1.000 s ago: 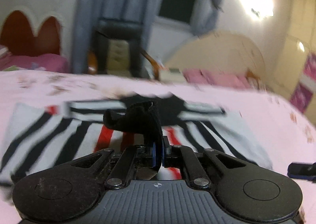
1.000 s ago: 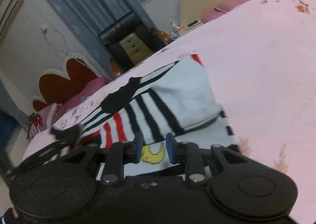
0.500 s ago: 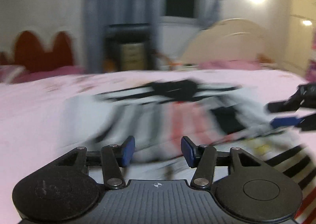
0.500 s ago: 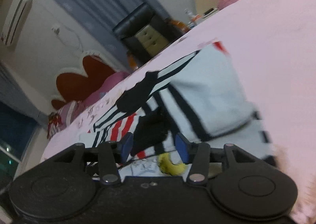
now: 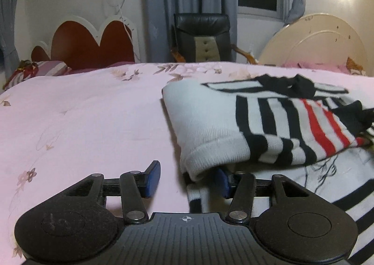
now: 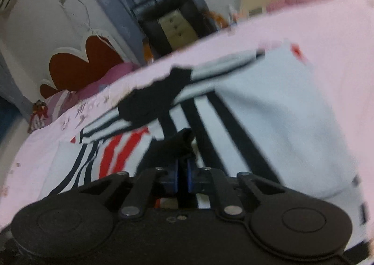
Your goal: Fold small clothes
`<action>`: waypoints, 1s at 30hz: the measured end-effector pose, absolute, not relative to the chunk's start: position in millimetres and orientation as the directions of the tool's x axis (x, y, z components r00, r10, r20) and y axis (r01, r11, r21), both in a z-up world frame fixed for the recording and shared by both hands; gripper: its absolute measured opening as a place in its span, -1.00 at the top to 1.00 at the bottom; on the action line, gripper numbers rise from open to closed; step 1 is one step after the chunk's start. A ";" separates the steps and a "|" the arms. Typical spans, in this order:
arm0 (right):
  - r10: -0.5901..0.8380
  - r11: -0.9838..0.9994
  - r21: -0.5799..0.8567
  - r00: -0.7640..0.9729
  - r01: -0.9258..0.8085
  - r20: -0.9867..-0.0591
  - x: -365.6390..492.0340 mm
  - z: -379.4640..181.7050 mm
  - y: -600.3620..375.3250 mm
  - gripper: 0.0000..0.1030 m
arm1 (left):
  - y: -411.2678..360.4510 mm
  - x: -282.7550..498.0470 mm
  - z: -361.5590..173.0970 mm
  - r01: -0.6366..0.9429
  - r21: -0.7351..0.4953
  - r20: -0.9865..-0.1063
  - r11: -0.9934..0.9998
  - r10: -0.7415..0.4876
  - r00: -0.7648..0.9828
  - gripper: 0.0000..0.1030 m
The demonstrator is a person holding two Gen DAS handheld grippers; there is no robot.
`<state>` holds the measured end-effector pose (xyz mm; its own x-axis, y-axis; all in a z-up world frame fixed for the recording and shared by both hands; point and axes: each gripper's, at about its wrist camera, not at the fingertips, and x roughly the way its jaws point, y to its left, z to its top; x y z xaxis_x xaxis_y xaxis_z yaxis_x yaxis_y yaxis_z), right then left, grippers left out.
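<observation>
At lower centre of the right wrist view, the black cuff (image 6: 174,145), loose half a second ago, is now pinched by the right gripper (image 6: 182,177), just closed. Left gripper (image 5: 187,178) jaws, narrowing, are parted around the striped sweater's (image 5: 210,124) folded edge on the pink bed (image 5: 81,124).

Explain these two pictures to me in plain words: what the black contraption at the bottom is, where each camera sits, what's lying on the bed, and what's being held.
No robot here: a person holds a two-finger clamp in each hand, each with a camera looking along its fingers. In the left clamp's view, the left gripper stands open at the folded white sleeve edge of a striped garment, its jaws having just narrowed without pinching. In the right clamp's view, the right gripper has just closed on the black cuff. The garment lies on a pink bedspread.
</observation>
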<state>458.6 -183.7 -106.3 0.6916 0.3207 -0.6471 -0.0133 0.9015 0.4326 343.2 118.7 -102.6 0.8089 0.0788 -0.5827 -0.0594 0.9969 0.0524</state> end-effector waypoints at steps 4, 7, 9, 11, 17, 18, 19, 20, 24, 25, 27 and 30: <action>0.247 0.919 0.395 0.774 0.005 -0.583 443.2 -81.8 -200.7 0.88 | 117.2 358.0 -110.3 -0.032 0.057 -0.601 0.998 0.059 0.797 0.32; 0.229 0.923 0.384 0.745 0.040 -0.627 446.9 -90.9 -214.0 0.88 | 118.2 359.6 -113.6 -0.031 0.044 -0.611 0.999 0.051 0.790 0.32; 0.233 0.928 0.371 0.715 0.040 -0.659 449.5 -100.6 -213.7 0.87 | 119.5 361.4 -114.0 -0.030 0.037 -0.614 0.999 0.046 0.788 0.32; 0.226 0.935 0.353 0.711 0.034 -0.666 448.5 -105.5 -211.1 0.87 | 120.8 362.1 -113.4 -0.028 0.033 -0.615 0.999 0.042 0.787 0.32; 0.213 0.941 0.337 0.718 0.031 -0.662 446.4 -106.0 -207.4 0.88 | 120.1 364.6 -115.1 -0.015 0.054 -0.634 0.998 0.046 0.772 0.31; 0.209 0.946 0.322 0.704 0.030 -0.678 448.5 -109.3 -205.8 0.88 | 122.0 363.6 -113.0 -0.011 0.044 -0.639 0.999 0.037 0.768 0.31; 0.210 0.948 0.316 0.694 0.027 -0.689 449.9 -110.7 -205.8 0.87 | 124.8 359.8 -108.8 -0.012 0.035 -0.635 0.999 0.031 0.772 0.31; 0.213 0.949 0.314 0.688 0.023 -0.693 449.9 -109.4 -206.0 0.84 | 128.5 352.2 -102.7 -0.017 0.027 -0.612 0.999 0.030 0.790 0.31; 0.205 0.962 0.273 0.732 -0.027 -0.650 435.6 -86.7 -203.9 0.68 | 130.1 331.3 -77.2 -0.022 0.003 -0.486 1.000 0.021 0.874 -0.29; 0.216 0.962 0.267 0.733 -0.049 -0.645 435.6 -84.1 -200.3 0.68 | 125.0 337.7 -76.5 -0.002 0.001 -0.486 1.000 0.002 0.874 -0.30; 0.232 0.966 0.240 0.727 -0.095 -0.646 438.5 -84.4 -186.8 0.69 | 108.2 357.5 -80.3 0.047 0.001 -0.507 0.999 -0.040 0.861 -0.30; 0.237 0.970 0.208 0.686 -0.127 -0.688 448.3 -99.5 -168.3 0.76 | 88.3 384.7 -101.5 0.094 -0.004 -0.605 0.996 -0.077 0.792 -0.29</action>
<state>448.3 -168.3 -99.5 0.6855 0.2372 -0.6883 -0.1269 0.9699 0.2078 384.7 88.3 -101.5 0.7922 -0.0774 -0.6053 0.0943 0.9955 -0.0040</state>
